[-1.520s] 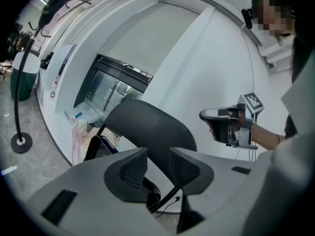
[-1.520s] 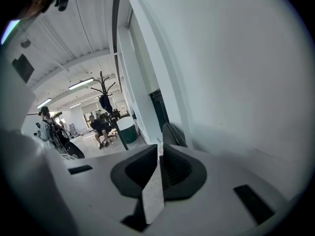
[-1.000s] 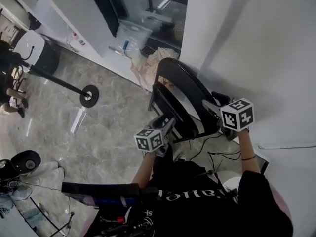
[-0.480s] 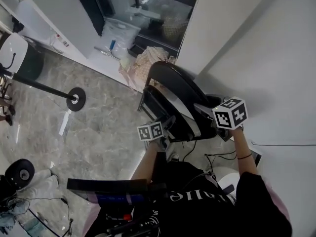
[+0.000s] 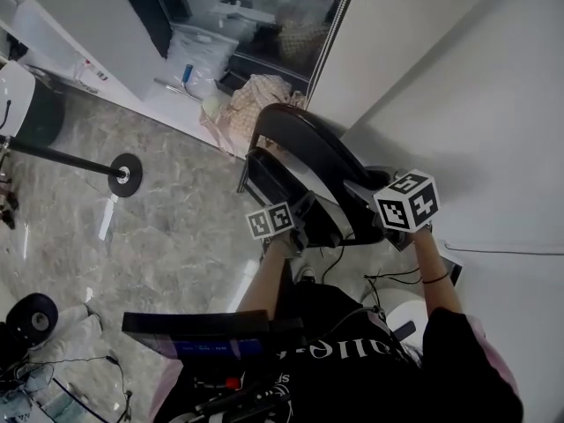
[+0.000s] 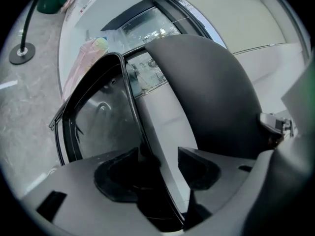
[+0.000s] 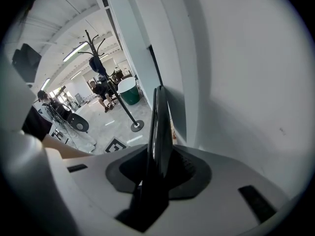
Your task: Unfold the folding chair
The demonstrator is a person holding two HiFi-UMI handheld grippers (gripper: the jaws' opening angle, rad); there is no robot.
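Observation:
A black folding chair [image 5: 300, 152] leans folded against the white wall. In the left gripper view its rounded backrest [image 6: 211, 92] fills the right side, and a thin frame tube [image 6: 129, 102] runs down between my jaws. My left gripper [image 5: 307, 220] [image 6: 165, 163] sits at the chair's near side. Its jaws have just been opening and stand open, with a gap beside the tube. My right gripper [image 5: 359, 194] [image 7: 160, 168] has just been closing, and its pads press on the backrest's thin edge [image 7: 160, 127].
A coat stand's round base [image 5: 126, 174] sits on the marble floor to the left. A cloth heap [image 5: 251, 104] lies behind the chair. Cables [image 5: 388, 276] trail by the wall [image 5: 458, 104]. People sit far off [image 7: 101, 90].
My left gripper has dropped and moved in against the chair's side frame. The right gripper has stayed at the backrest's edge, only a little lower. The head view has shifted slightly.

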